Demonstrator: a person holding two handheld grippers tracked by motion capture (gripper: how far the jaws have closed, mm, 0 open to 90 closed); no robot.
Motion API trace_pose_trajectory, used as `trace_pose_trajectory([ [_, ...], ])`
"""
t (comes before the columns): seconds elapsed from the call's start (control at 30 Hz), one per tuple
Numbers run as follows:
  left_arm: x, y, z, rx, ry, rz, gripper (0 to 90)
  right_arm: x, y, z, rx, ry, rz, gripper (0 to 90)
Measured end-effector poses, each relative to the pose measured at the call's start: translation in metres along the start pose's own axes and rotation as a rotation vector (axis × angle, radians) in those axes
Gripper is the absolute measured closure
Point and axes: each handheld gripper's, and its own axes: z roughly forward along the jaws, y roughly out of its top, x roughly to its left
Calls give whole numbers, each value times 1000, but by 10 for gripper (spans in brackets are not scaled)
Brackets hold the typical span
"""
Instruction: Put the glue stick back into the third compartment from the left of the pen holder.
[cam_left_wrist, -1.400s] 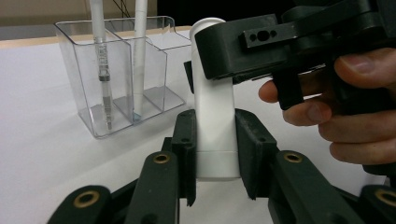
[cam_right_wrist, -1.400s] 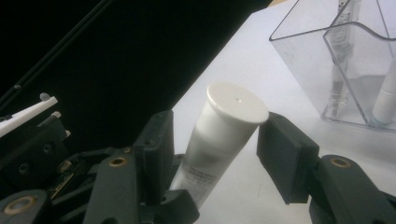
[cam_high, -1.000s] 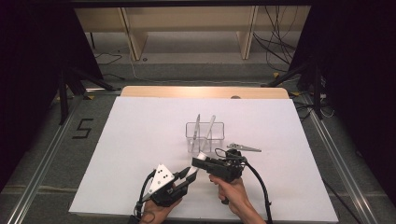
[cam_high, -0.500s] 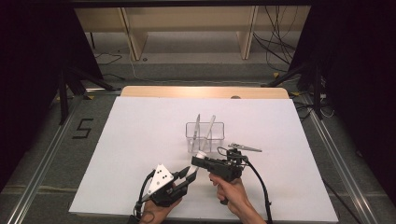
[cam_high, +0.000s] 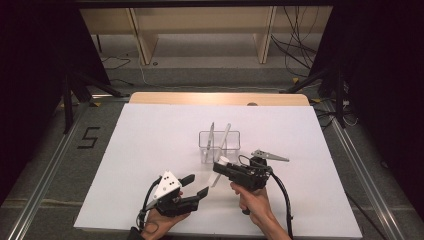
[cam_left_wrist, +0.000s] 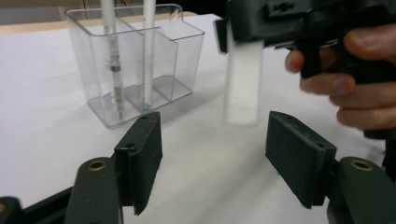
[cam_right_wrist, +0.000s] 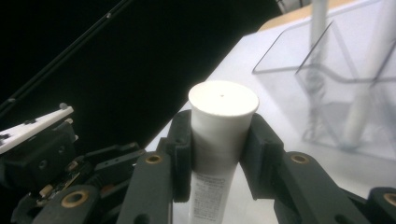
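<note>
A: Plastic made up most of what lay on the flat white matte table (cam_high: 125, 150): a clear, hard-walled rectangular organiser box (cam_high: 219, 146) with an inner divider, and two slim white pen-like sticks (cam_left_wrist: 148, 51) standing upright in its compartments.

B: And the thing being handled?

A: A soft white squeeze tube with a round flat cap (cam_right_wrist: 223, 116), smooth and slightly glossy, with fine print low on its body. The right gripper (cam_high: 220, 167) had its two black jaws closed on the tube just below the cap, so the cap end stood up between them in the right gripper view. From the high view the tube hung slanting down from that gripper, above the table and just in front of the box.

B: What about the other gripper?

A: The left gripper (cam_left_wrist: 212, 154) had just been opening its jaws. Its flat black rubbery pads (cam_left_wrist: 299, 156) stood wide apart with nothing pressed between them. In the left gripper view the tube's flat lower end hung blurred beyond the gap, touching neither pad.

B: How close were the two grippers?

A: Near each other at the table's near edge, jaws facing, the tube between them.
</note>
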Motion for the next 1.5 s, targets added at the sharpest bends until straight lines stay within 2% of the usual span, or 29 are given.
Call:
trace_pose_trajectory([
  [0.2, 13, 1, -4, 25, 21, -17, 333, -1, 11, -8, -35, -36, -41, 674],
  [0.3, 18, 2, -6, 29, 32, -7, 320, -2, 14, -11, -47, -45, -53, 674],
  [0.43, 30, 0, -8, 58, 50, 0, 311, -4, 23, -16, -64, -74, -76, 674],
  [0.5, 36, 1, -11, 55, 49, -6, 306, -5, 30, -20, -76, -99, -105, 674],
  [0.6, 41, 2, -14, 48, 48, -7, 300, -5, 36, -23, -86, -119, -123, 674],
  [0.63, 43, 2, -16, 47, 51, -9, 297, -5, 42, -26, -97, -141, -144, 674],
  [0.8, 53, 1, -22, 37, 62, -23, 286, -6, 57, -30, -110, -184, -180, 674],
  [0.93, 58, 0, -26, 40, 66, -30, 264, -8, 65, -29, -113, -209, -196, 674],
  [1.0, 59, -1, -28, 43, 64, -18, 247, -11, 72, -27, -116, -245, -211, 674],
  [1.2, 62, -2, -31, 45, 79, -15, 224, -17, 81, -20, -107, -294, -233, 674],
  [1.5, 65, -4, -35, 41, 99, -22, 213, -25, 90, -8, -104, -328, -243, 674],
])
